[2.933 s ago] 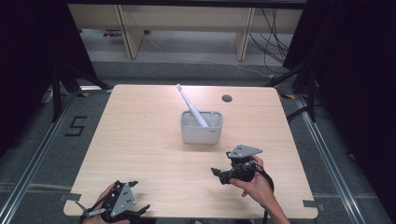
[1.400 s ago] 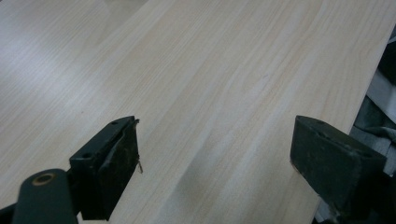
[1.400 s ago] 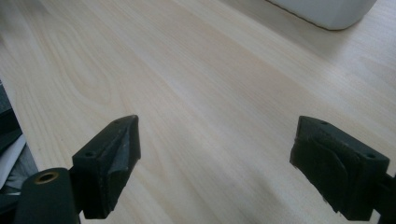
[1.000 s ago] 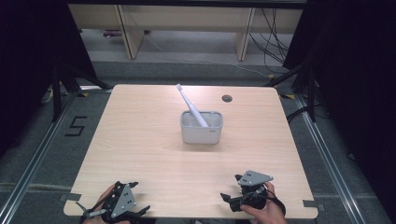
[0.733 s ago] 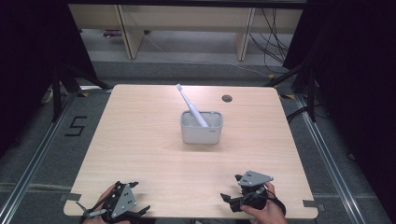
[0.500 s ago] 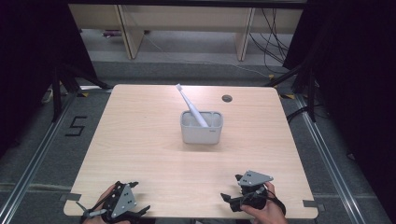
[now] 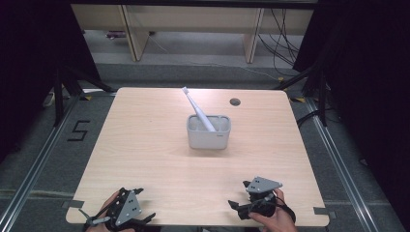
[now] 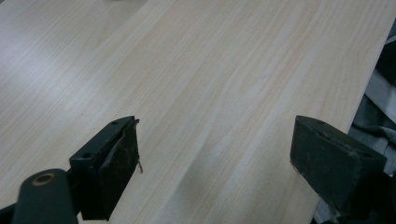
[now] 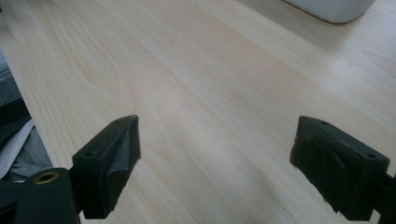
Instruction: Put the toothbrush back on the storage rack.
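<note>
A white holder [image 7: 208, 132] stands near the middle of the wooden table [image 7: 145, 140]. A white toothbrush [image 7: 193, 104] leans out of it toward the far left. My left gripper [image 7: 146, 205] rests at the near left edge, open, with bare wood between its jaws [image 8: 219, 149]. At the near right edge sits my right gripper [image 7: 238, 194], also open and holding nothing [image 9: 215, 149]. A corner of the holder [image 9: 331, 7] shows at the top of the right gripper view. Both grippers are far from the holder.
A small dark round hole [image 7: 235, 102] sits in the table's far right part. Wooden shelving legs [image 7: 133, 34] and cables [image 7: 285, 38] lie beyond the far edge. A "5" mark [image 7: 77, 130] is on the floor at the left.
The right gripper has drawn back from the table's middle right to the near edge. Over the last second neither gripper has moved.
</note>
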